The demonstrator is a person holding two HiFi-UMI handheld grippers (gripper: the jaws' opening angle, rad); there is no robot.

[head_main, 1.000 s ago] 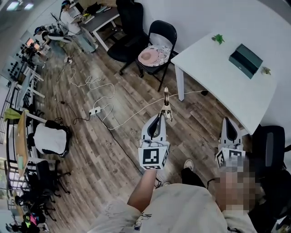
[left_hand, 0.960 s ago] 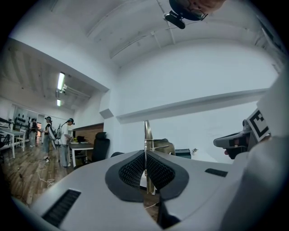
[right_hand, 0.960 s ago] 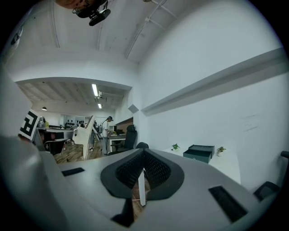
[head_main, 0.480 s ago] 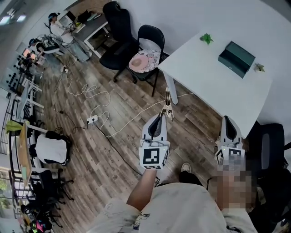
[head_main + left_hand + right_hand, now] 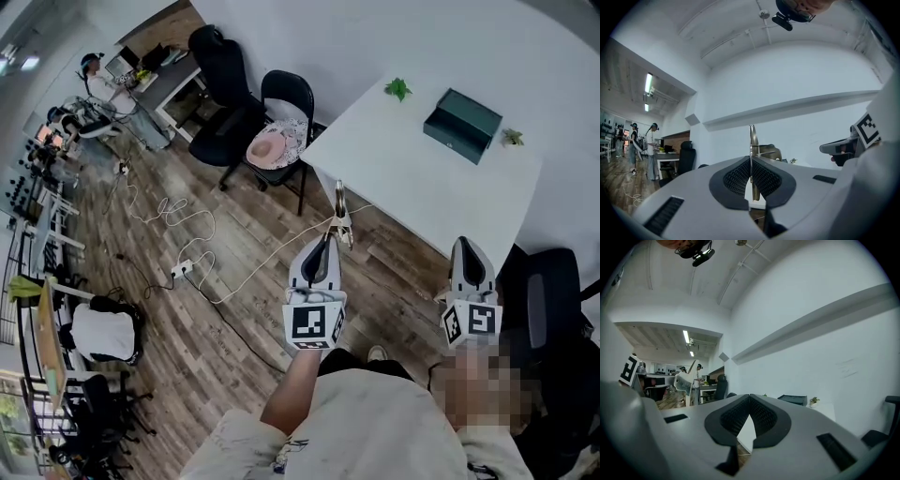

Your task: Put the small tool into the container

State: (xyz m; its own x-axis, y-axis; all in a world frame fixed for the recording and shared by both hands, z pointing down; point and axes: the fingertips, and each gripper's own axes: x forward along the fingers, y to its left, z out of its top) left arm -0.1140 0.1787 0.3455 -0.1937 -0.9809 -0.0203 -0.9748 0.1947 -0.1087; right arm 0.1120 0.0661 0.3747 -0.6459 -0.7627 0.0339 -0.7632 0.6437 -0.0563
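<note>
My left gripper [image 5: 327, 240] is shut on a small metal tool [image 5: 341, 214], which sticks out ahead of the jaw tips over the wood floor. In the left gripper view the tool [image 5: 752, 140] stands upright, pinched between the dark pads. The container, a dark green box [image 5: 461, 124], lies on the white table [image 5: 394, 164], ahead and to the right of the tool. My right gripper [image 5: 467, 246] hovers near the table's front edge, its jaws shut with nothing between them. The right gripper view shows the box [image 5: 792, 400] on the table ahead.
Two small green plants [image 5: 398, 89] [image 5: 512, 137] sit on the table beside the box. A chair with a pink cushion [image 5: 275, 142] stands at the table's left end. White cables [image 5: 234, 262] trail across the floor. A black office chair [image 5: 553, 319] is at the right. People work at a far desk [image 5: 150, 80].
Both grippers have travelled toward the table, the left still holding the tool. The table and green box have shifted left and lower in the head view.
</note>
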